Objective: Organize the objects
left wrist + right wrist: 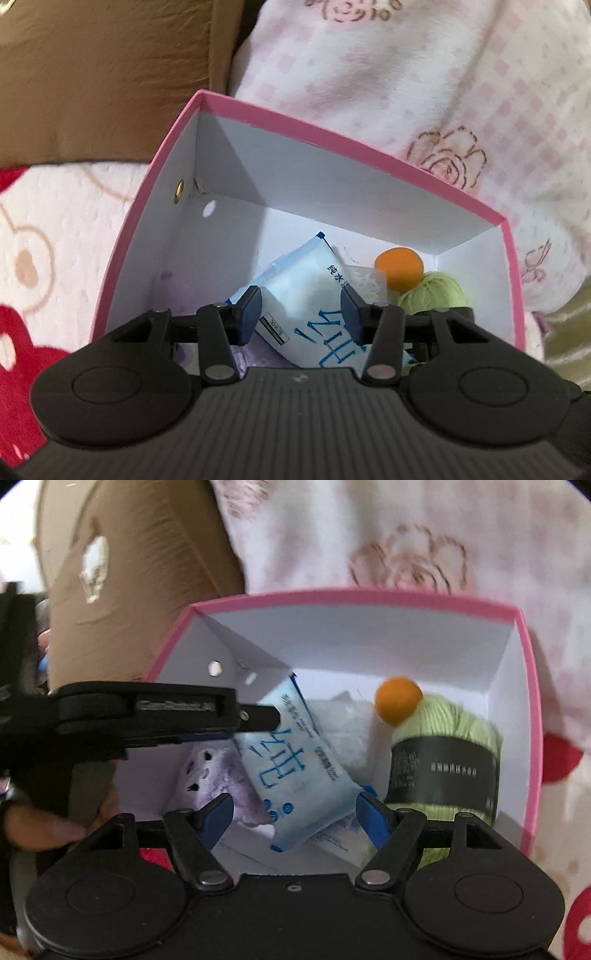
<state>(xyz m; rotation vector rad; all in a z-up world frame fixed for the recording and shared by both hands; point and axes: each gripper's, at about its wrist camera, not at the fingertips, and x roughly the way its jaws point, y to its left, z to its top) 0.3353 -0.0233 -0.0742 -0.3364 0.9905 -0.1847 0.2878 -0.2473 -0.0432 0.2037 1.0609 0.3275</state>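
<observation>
Pink-rimmed box (pixel 532 716) on a flowered blanket (pixel 406 74), both tools over its open top.

Left tool (pixel 300 314) and right tool (pixel 293 814) hang released above the wipes pack (pixel 295 768), which lies inside among the purple plush (pixel 218 775), orange ball (pixel 398 700) and green yarn (pixel 447 753); the far white floor lies bare.

One wipes pack (pixel 295 760), one yarn skein (pixel 443 760).
</observation>
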